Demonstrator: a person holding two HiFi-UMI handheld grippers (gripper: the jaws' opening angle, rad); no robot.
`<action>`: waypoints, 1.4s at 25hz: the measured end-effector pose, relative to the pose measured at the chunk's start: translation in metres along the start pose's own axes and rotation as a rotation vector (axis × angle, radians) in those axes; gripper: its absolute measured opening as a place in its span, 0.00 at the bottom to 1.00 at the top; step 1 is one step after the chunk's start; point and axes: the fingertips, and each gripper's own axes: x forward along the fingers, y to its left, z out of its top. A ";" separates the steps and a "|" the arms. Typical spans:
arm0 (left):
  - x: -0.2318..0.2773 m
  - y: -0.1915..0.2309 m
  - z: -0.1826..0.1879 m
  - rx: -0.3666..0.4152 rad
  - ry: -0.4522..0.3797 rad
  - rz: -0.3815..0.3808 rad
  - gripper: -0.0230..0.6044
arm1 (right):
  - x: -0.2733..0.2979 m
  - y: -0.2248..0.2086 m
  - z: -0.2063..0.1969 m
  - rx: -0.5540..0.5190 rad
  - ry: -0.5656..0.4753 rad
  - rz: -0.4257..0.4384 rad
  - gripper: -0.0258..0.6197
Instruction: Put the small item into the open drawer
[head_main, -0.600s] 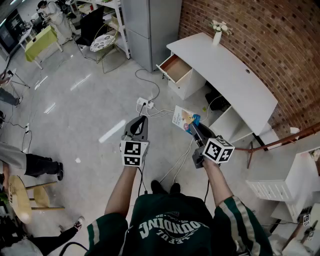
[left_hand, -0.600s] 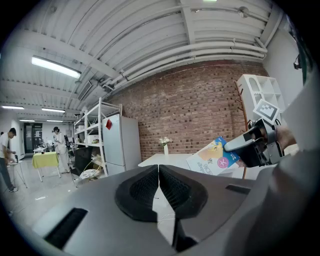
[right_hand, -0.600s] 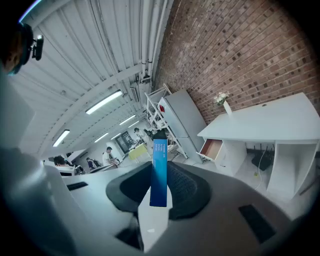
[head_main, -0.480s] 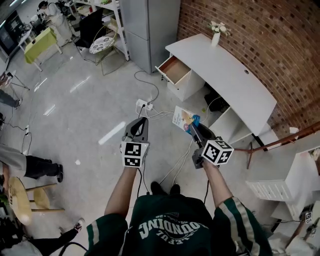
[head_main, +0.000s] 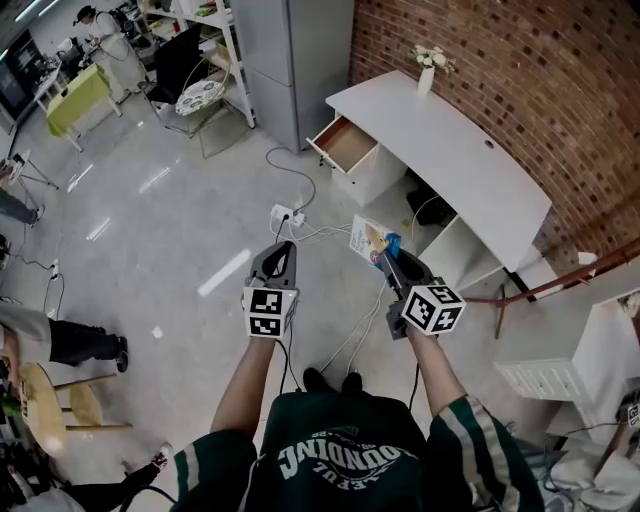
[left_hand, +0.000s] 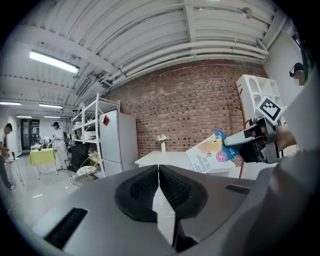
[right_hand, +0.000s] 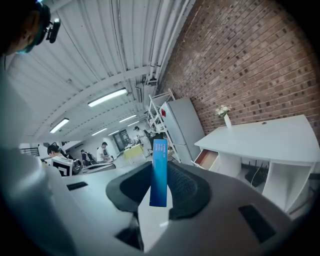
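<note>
right tongs (head_main: 382, 256) are clamped on one packet (head_main: 366, 236), seen edge-on, with its long axis running out along the jaws. left tongs (head_main: 281, 248) are together and empty. one open drawer (head_main: 346, 146) sits under the counter (head_main: 455, 150) at upper centre of frame, well apart from the packet, ahead and slightly left. the right tongs are nearer. count: two tongs, one packet, one drawer.
</note>
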 end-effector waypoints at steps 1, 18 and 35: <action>0.001 -0.001 0.000 0.000 0.001 -0.001 0.07 | 0.000 0.000 0.000 0.001 0.000 -0.001 0.21; -0.011 0.011 0.001 -0.017 -0.006 0.011 0.07 | 0.001 0.008 0.001 -0.001 0.007 -0.004 0.21; -0.022 0.029 -0.007 -0.030 -0.010 -0.013 0.07 | 0.009 0.028 -0.011 0.024 -0.010 -0.031 0.21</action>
